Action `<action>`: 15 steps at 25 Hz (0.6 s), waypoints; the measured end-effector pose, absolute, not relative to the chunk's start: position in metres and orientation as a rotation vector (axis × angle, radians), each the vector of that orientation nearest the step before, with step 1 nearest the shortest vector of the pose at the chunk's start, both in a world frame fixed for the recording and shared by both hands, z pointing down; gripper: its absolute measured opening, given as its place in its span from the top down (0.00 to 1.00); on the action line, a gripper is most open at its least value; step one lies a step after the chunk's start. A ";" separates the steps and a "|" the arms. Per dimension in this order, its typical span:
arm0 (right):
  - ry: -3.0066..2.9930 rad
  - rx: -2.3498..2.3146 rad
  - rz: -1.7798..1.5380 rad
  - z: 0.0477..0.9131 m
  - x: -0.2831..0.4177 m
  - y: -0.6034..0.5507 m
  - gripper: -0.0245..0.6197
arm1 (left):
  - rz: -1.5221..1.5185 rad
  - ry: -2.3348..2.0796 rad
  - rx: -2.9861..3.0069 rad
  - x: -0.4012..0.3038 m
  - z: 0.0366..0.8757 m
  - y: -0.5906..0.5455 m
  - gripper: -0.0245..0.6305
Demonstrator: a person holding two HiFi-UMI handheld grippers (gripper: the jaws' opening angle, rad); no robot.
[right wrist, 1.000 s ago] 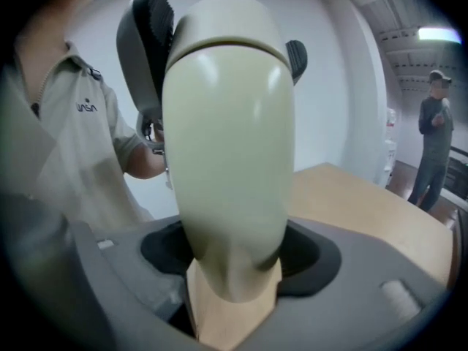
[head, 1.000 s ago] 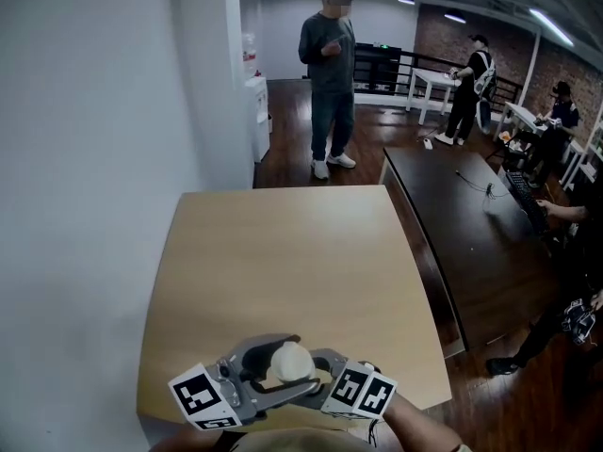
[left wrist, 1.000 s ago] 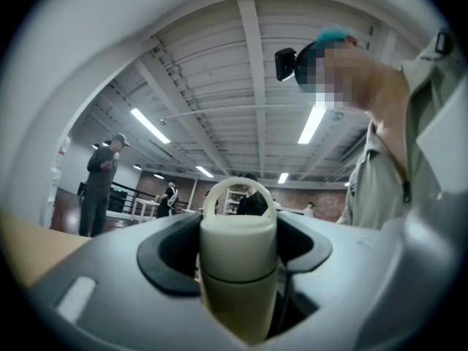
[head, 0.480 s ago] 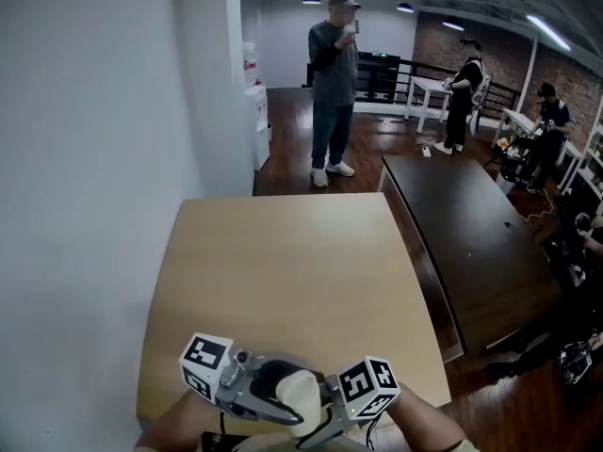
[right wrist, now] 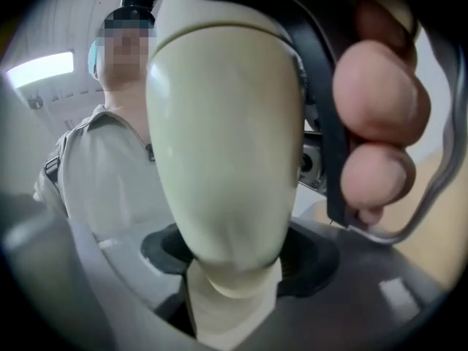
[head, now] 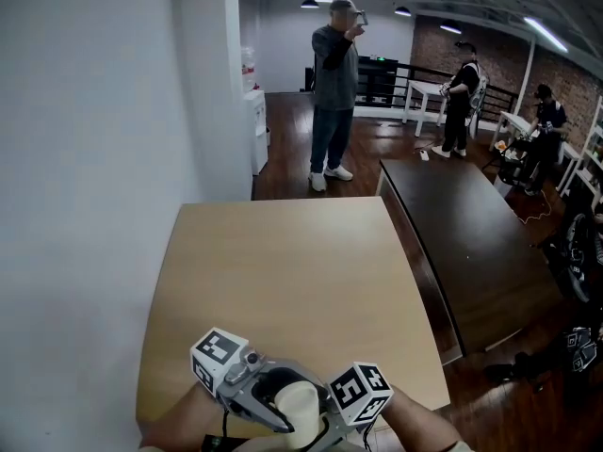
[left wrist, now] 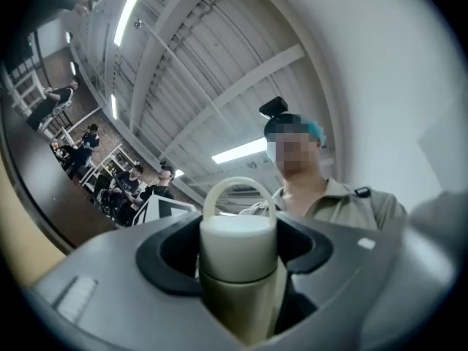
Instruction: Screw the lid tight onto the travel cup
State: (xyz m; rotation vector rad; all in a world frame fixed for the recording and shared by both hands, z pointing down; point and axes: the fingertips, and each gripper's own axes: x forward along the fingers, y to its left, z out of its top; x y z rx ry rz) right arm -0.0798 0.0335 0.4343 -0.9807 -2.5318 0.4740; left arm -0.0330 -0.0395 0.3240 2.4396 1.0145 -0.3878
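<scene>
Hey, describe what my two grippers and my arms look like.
The left gripper and right gripper have grey curved bodies with black pads. Each carries a white cube bearing black square markers. Forearms are bare; the collared shirt is khaki-grey.

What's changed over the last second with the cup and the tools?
Both tools turned together, tipping the travel cup: the left tool rose in the head view, the cup sank toward its bottom edge. Unchanged: left tool clamped at the lid, right tool on the body.

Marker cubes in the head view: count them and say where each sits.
2. One marker cube sits near the bottom, left of the travel cup; the other right of it. None seems hidden.
</scene>
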 end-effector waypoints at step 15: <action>-2.646 -0.348 0.412 0.461 -0.090 -0.048 0.49 | -0.372 0.273 2.751 -0.039 0.346 -0.108 0.38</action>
